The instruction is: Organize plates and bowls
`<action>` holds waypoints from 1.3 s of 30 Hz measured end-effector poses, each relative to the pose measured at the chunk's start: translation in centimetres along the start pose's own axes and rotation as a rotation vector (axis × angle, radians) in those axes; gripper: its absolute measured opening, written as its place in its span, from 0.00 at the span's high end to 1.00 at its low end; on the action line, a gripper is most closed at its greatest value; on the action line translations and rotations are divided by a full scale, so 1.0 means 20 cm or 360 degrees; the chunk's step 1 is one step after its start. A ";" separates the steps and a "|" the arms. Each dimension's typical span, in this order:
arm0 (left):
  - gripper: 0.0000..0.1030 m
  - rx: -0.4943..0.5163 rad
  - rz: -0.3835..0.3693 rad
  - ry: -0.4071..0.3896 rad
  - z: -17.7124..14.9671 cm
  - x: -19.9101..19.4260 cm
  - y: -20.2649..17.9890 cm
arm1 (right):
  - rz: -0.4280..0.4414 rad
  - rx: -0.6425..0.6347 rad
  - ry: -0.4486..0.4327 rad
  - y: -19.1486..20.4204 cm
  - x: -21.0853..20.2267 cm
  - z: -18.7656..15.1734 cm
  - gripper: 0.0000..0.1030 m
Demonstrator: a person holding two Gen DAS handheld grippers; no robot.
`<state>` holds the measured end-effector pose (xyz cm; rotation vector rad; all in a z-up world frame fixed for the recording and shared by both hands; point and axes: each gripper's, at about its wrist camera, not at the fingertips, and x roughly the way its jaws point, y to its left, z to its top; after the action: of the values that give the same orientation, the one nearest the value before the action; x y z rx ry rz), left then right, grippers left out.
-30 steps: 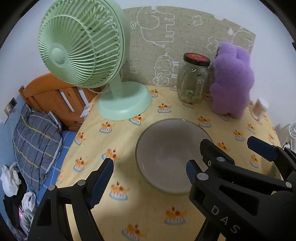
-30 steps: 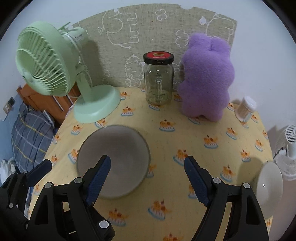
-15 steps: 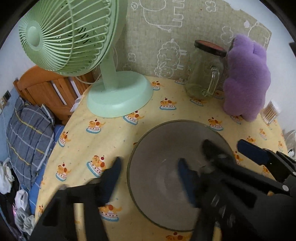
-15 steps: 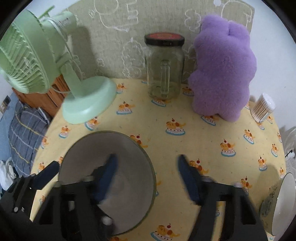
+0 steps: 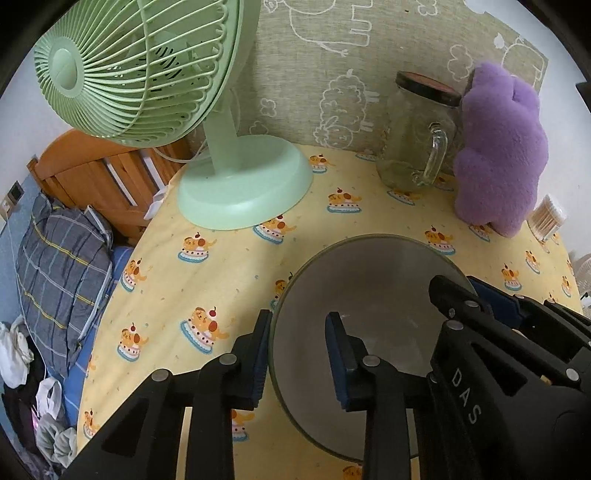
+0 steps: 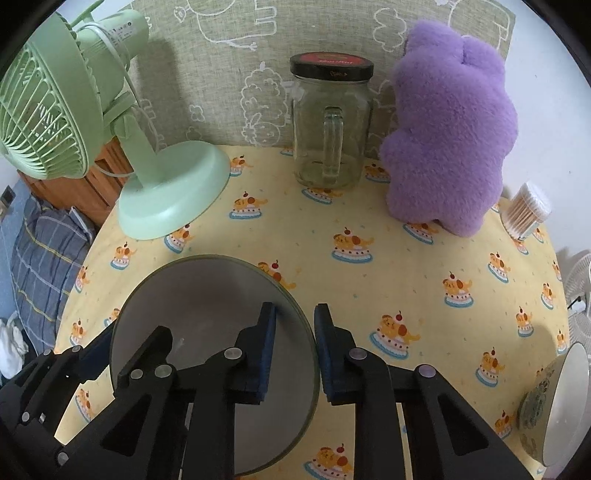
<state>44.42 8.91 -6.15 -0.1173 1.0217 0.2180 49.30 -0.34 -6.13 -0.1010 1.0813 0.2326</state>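
Wooden bed frame [image 5: 92, 173] beside cartoon-printed wall panel [image 5: 332, 66].

text: "DAS" in pale letters | on: black body of the right claw [image 5: 476, 295], seen in the left wrist view | jar lid [image 6: 331, 65]: small print on the black rim, too small to read | fan [image 6: 122, 27]: label on the back of the housing, print too small to read
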 end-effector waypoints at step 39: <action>0.73 0.0140 -0.0151 -0.0035 -0.44 -0.72 -0.05 | -0.0105 0.0126 -0.0042 -0.04 -0.80 -0.51 0.76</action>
<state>30.07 4.36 1.61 -0.0829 0.9998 0.0876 33.41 -5.34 3.21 -0.0625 1.0580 0.1312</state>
